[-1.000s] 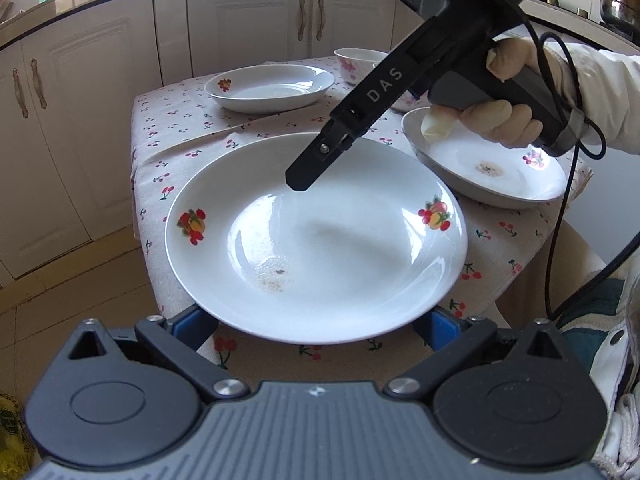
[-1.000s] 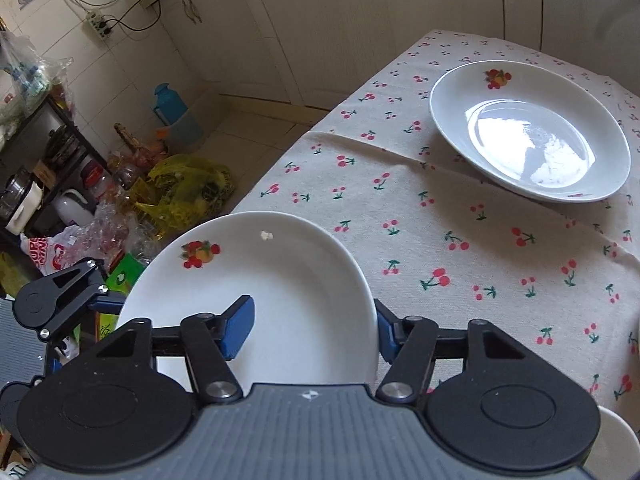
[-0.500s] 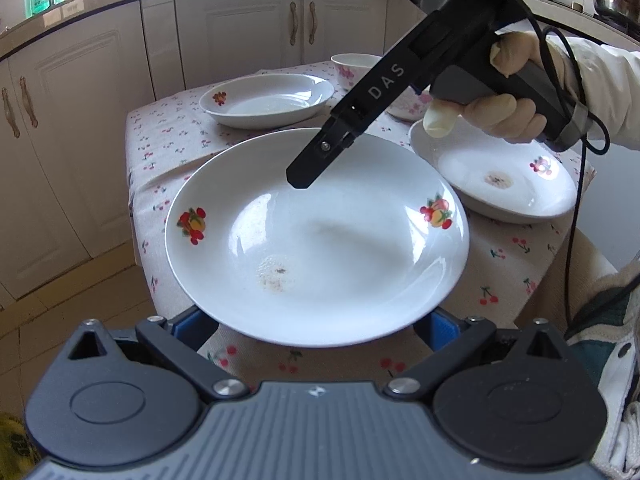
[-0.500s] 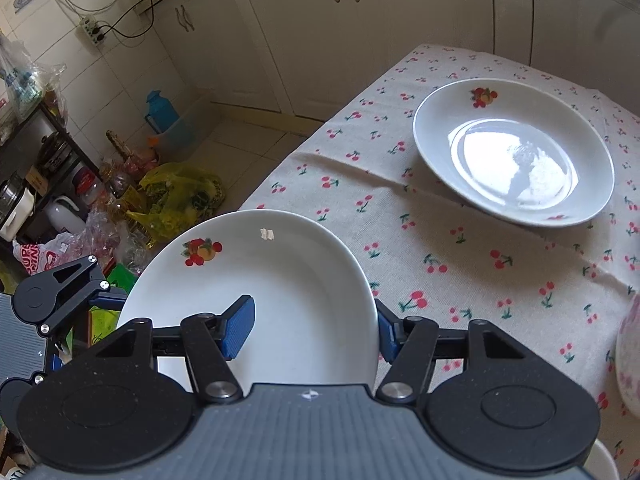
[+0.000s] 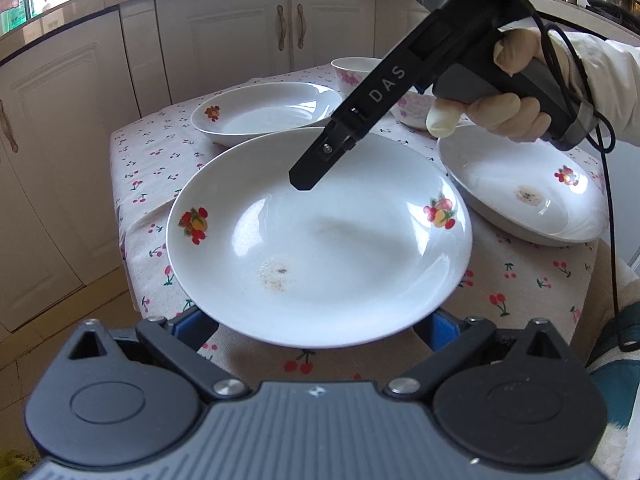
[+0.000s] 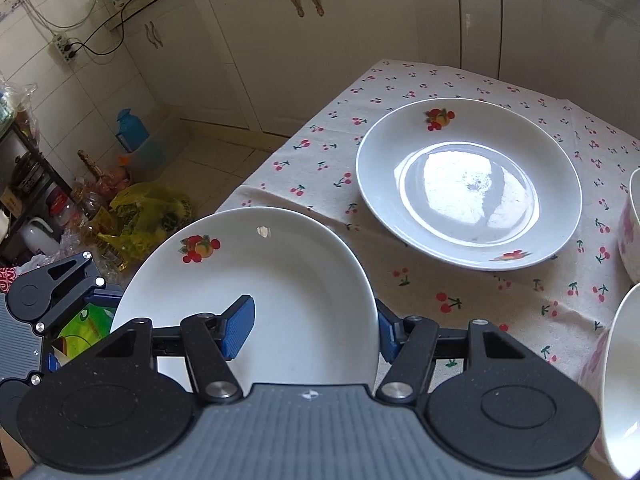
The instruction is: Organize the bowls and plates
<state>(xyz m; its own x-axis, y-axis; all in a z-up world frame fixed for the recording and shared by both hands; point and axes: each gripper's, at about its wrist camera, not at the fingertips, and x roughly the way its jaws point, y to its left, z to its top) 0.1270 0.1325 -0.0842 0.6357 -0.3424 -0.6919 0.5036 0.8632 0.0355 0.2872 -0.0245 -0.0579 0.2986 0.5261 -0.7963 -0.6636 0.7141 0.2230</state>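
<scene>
Right gripper [image 6: 312, 320]: fingers [image 6: 240, 322] set to a narrow gap over the rim of the held plate [image 6: 256, 292], one blue pad lying on the inner face and the other outside and under the rim. This reads as a pinch on the rim, and the plate is clear of the cloth. A gloved hand [image 5: 508, 112] carries this gripper, reaching in from beyond the held plate's far edge in the left wrist view. Left gripper [image 5: 316, 324]: fingers [image 5: 190, 322] spread wide, both pads tucked under the near edge of the held plate. Whether they press on it or only sit beneath cannot be told, since the plate hides the contact. Judgement: the rim pinch carries the plate, and the wide spread below would guard against tilt. The held plate is roughly level, with a small brown residue in its well. Beyond it, a second plate [image 6: 468, 184] rests on the cherry-print counter [image 6: 440, 300]; a third plate [image 5: 520, 188] lies just to the held plate's right, also marked with residue. Two bowls [image 5: 356, 68] sit behind the held plate, toward the cabinets [image 5: 240, 40]. Judgement: the carry is mid-transfer, and either resting plate would serve as the base of a stack. Risk: slip at the glazed rim.
</scene>
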